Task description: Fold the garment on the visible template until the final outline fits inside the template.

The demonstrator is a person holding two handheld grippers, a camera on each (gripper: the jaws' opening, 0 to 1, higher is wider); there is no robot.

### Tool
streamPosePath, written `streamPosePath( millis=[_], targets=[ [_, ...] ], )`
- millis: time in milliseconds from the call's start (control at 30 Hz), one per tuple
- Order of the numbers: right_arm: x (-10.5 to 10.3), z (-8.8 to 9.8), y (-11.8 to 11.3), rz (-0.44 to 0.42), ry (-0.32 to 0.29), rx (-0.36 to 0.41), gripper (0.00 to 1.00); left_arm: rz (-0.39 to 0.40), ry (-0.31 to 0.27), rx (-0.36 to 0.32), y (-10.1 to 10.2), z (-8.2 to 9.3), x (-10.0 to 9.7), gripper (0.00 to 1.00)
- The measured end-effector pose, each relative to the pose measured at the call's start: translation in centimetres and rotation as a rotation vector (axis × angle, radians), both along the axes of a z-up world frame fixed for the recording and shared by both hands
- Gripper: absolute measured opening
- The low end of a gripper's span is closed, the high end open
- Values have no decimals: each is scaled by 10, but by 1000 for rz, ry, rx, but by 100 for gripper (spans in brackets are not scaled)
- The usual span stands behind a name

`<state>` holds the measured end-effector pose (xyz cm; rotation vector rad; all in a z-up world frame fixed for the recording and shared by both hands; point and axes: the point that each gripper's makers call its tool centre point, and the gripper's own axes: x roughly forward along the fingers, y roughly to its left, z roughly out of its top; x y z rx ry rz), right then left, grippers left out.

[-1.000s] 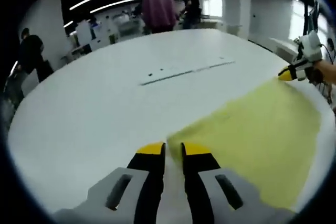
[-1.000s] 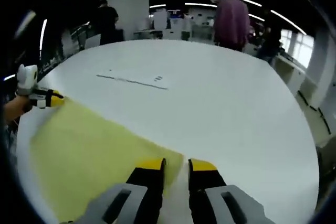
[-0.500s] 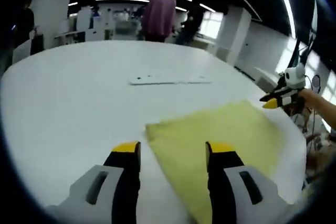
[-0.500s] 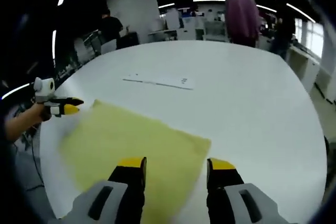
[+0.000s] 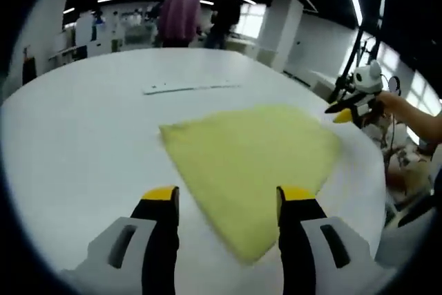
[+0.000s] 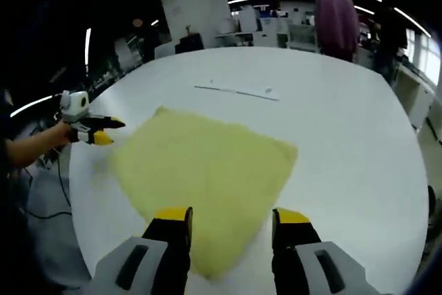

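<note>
A yellow garment point(image 5: 248, 160) lies flat on the white table point(image 5: 76, 143), folded into a rough four-sided shape. In the left gripper view my left gripper point(image 5: 226, 197) hovers over its near edge, open, with nothing between the jaws. My right gripper point(image 5: 347, 107) shows beyond the cloth's far right corner, held by a hand. In the right gripper view the garment point(image 6: 207, 170) spreads ahead of my right gripper point(image 6: 231, 215), which stands open and holds nothing. My left gripper point(image 6: 93, 130) sits off the cloth's left corner. Thin dark template marks point(image 5: 190, 88) point(image 6: 238, 91) lie beyond the garment.
The table edge point(image 6: 77, 198) runs close behind the cloth on the near side. A person in a purple top point(image 5: 178, 12) point(image 6: 338, 15) stands past the far side of the table, with desks and other people further back.
Both grippers have opened and let go of the garment's corners, then drawn back. The cloth now lies free on the table.
</note>
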<state>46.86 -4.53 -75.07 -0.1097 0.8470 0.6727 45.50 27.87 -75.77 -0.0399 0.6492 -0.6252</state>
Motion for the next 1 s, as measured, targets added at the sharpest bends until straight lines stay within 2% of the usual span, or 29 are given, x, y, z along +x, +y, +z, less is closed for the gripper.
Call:
streamPosePath(
  millis=[167, 467, 567, 667, 1000],
  targets=[
    [-22, -5, -6, 16, 11, 0, 40, -25, -16, 1, 3, -1, -18, 49],
    [-50, -21, -9, 30, 30, 1, 31, -23, 25, -1, 7, -16, -40, 42],
    [-56, -29, -11, 39, 28, -23, 28, -29, 40, 8, 6, -22, -47, 40],
    [-61, -35, -12, 41, 29, -29, 25, -24, 53, 3, 7, -26, -50, 37],
    [-61, -44, -10, -6, 21, 34, 9, -15, 52, 5, 7, -33, -53, 20]
  ],
)
